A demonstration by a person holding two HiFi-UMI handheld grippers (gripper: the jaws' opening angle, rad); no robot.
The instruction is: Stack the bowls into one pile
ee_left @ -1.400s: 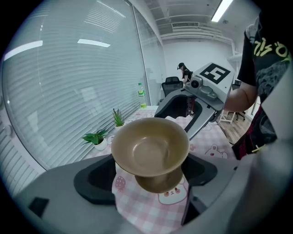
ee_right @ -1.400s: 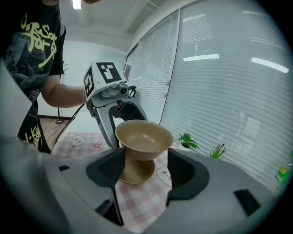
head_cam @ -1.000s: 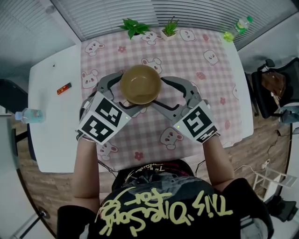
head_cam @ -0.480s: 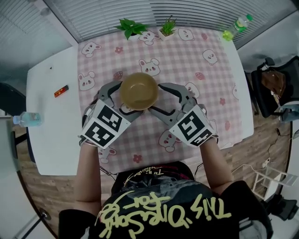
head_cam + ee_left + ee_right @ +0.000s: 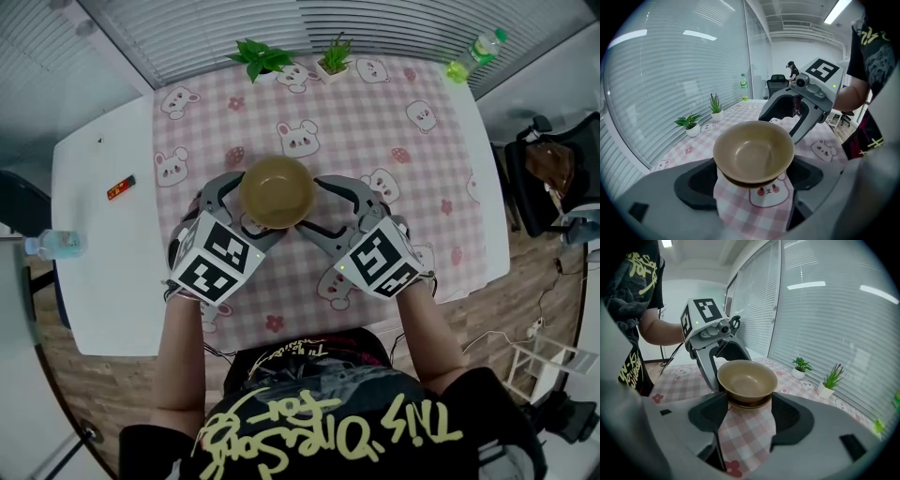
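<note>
Pink checked cloth printed with cartoon animals covers most of the white table in the head view, and the pile of bowls stands on it near the middle. The left gripper and right gripper flank the pile from either side, probably to steady or square it. In the left gripper view the jaws stand wide apart and grip nothing. The top bowl sits at their tips: round, smooth, matte tan, perhaps plastic or glazed ware. In the right gripper view that gripper is likewise spread and empty. The darker rim of the lower bowl shows beneath the top one, nested level, so the stacking looks finished.
</note>
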